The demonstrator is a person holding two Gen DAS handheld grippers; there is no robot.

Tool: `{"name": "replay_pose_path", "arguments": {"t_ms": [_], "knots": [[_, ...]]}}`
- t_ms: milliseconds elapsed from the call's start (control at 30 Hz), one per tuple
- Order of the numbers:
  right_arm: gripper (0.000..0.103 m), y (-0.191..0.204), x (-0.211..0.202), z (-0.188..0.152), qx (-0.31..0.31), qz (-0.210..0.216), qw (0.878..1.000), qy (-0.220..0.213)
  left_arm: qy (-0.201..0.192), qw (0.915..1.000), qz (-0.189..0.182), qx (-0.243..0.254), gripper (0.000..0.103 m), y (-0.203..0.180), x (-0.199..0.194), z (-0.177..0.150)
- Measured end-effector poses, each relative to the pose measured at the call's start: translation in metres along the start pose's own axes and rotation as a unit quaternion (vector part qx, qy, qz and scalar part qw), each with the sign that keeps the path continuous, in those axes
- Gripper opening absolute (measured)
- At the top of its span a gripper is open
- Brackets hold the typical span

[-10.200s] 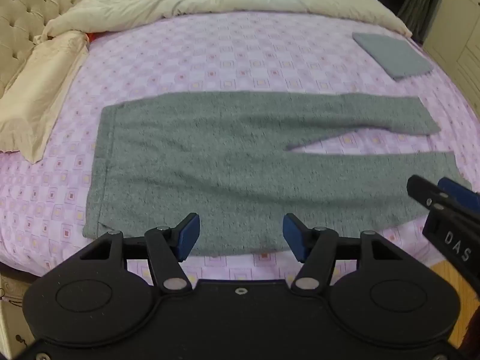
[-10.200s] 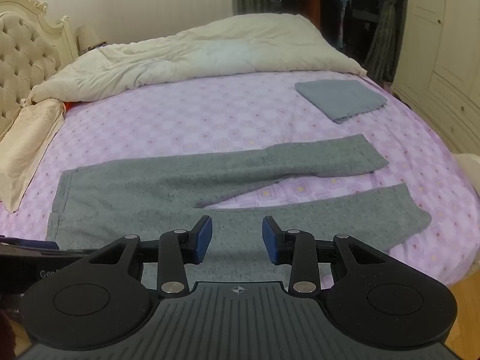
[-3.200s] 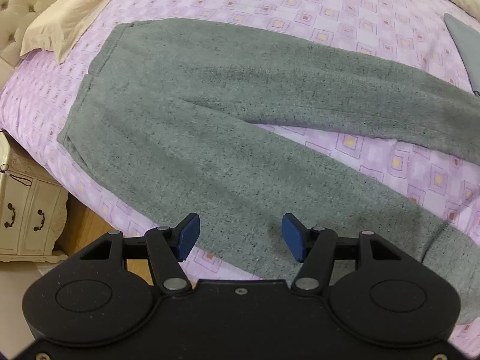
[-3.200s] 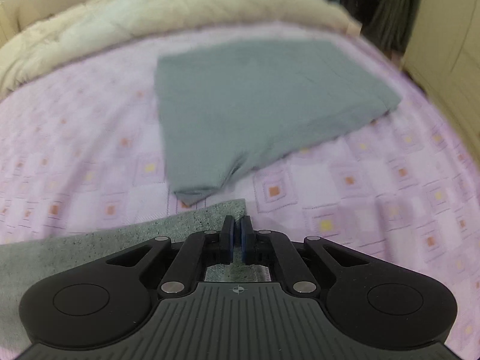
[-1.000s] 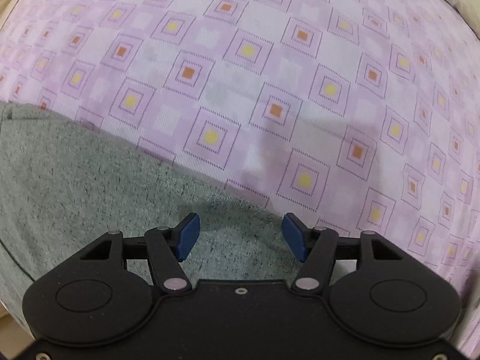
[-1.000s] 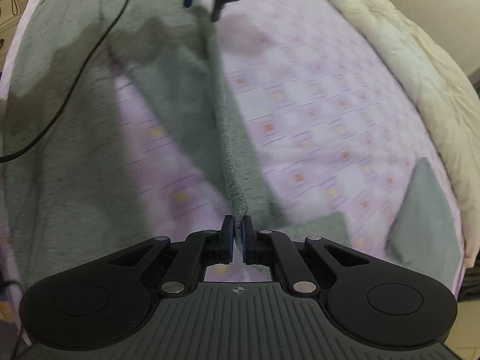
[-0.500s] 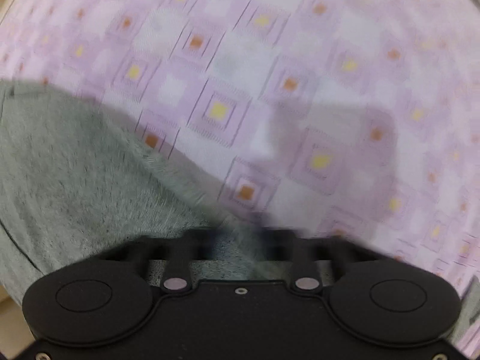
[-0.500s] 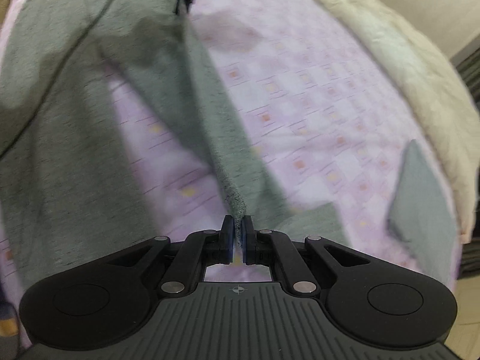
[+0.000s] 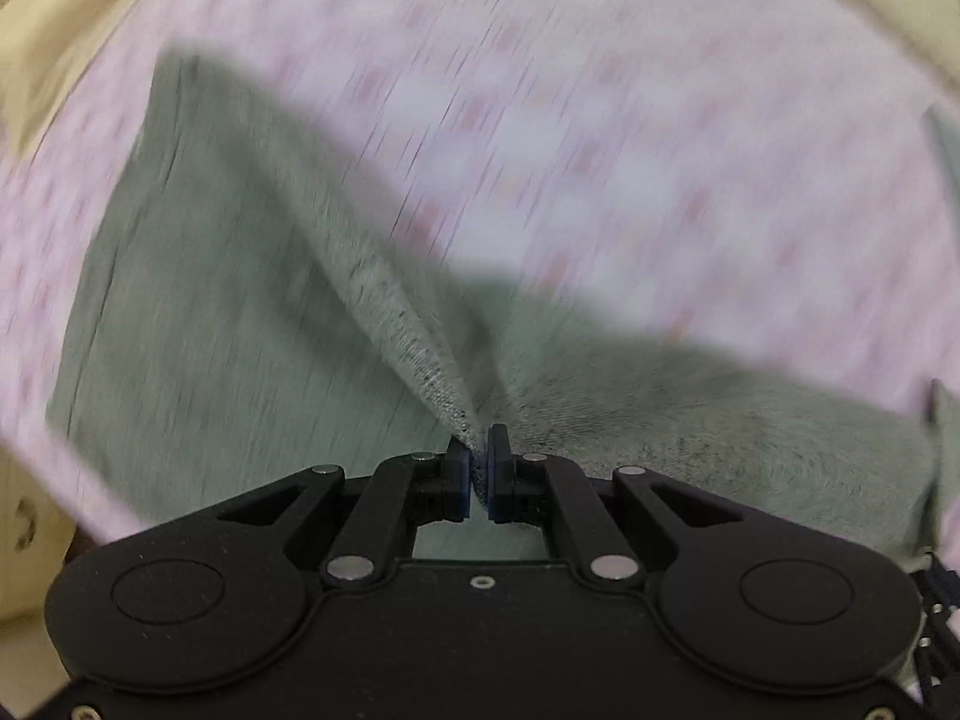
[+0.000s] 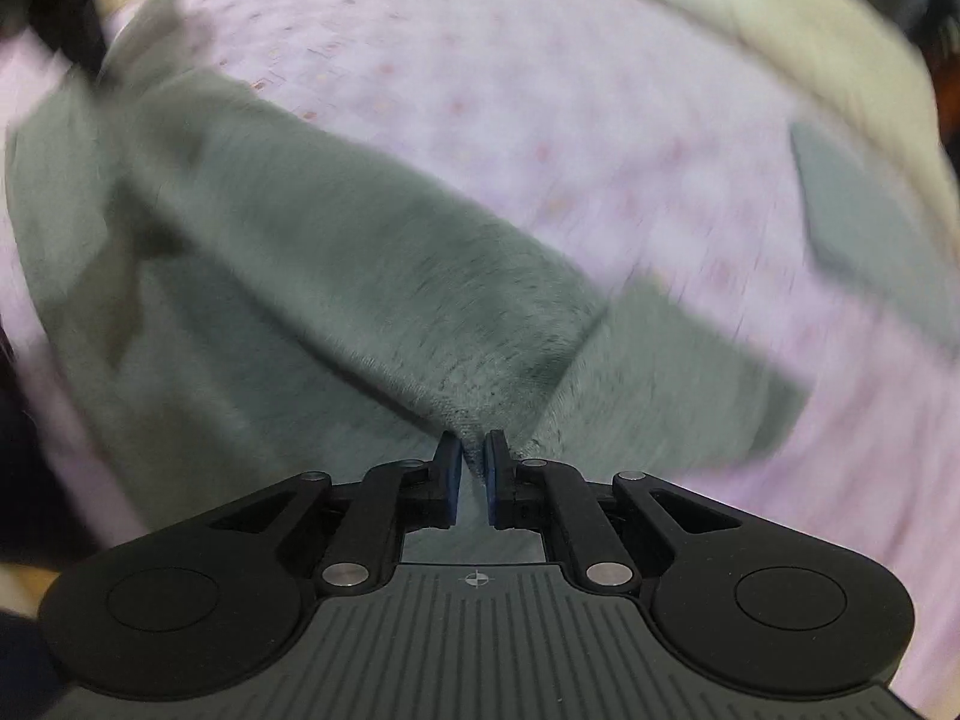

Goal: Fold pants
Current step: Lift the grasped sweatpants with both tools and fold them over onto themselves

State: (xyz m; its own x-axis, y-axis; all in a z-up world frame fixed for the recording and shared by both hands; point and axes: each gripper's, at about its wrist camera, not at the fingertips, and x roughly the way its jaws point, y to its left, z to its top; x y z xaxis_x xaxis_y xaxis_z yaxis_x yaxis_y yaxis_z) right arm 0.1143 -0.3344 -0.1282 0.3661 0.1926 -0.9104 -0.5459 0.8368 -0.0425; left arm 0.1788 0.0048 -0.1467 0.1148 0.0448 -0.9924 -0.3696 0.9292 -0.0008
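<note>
The grey fleece pants (image 9: 240,300) lie on the purple patterned bedsheet (image 9: 600,120), blurred by motion. My left gripper (image 9: 477,468) points down and is shut on a pinched ridge of the pants, which rises from the bed to its pads. In the right wrist view one leg of the pants (image 10: 360,276) lies folded over the other. My right gripper (image 10: 472,462) has its jaws opening a little, and a fold of the leg's edge still peaks between its pads.
A folded blue-grey cloth (image 10: 864,222) lies on the sheet at the right. A cream duvet (image 10: 750,18) is heaped along the far side. A cream pillow (image 9: 60,30) is at the left, and a bedside cabinet (image 9: 24,528) stands below the bed's edge.
My left gripper went from open over the pants' edge to shut on it, then swept sideways and up with the fabric. The right gripper rolled, and its pads parted slightly.
</note>
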Motion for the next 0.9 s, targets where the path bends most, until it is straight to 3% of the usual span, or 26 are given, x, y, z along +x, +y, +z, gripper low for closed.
{"name": "replay_pose_path", "arguments": {"t_ms": [67,200,267,500,667,733,800,900], "knots": [[0.015,-0.012,-0.016,0.004,0.064,-0.004,0.998,-0.027,0.011,0.9998,0.013,-0.008,0.006,0.001,0.015,-0.011],[0.024,-0.033,-0.025,0.025,0.167,-0.062,0.981,-0.075,-0.009,0.9999,0.005,-0.008,0.006,-0.001,0.016,-0.009],[0.024,-0.041,-0.015,0.038,0.195,-0.095,0.973,-0.075,-0.016,0.9999,0.0,-0.002,0.006,-0.005,0.011,-0.01],[0.024,-0.033,0.058,0.078,0.246,-0.154,0.957,-0.023,-0.016,0.9996,-0.014,0.02,0.006,-0.007,0.013,-0.01],[0.024,-0.019,0.089,0.08,0.205,-0.252,0.944,0.059,-0.005,0.9993,-0.021,0.031,0.006,-0.002,0.004,-0.018],[0.02,-0.023,0.087,0.079,0.209,-0.254,0.942,0.064,-0.004,0.9991,-0.025,0.034,0.006,-0.001,0.007,-0.016],[0.007,-0.037,0.072,0.079,0.231,-0.244,0.941,0.048,-0.005,0.9988,-0.029,0.038,0.006,-0.002,0.008,-0.011],[0.007,-0.074,0.03,0.083,0.283,-0.226,0.932,-0.024,-0.025,0.9981,-0.037,0.042,0.004,-0.005,-0.003,-0.001]]}}
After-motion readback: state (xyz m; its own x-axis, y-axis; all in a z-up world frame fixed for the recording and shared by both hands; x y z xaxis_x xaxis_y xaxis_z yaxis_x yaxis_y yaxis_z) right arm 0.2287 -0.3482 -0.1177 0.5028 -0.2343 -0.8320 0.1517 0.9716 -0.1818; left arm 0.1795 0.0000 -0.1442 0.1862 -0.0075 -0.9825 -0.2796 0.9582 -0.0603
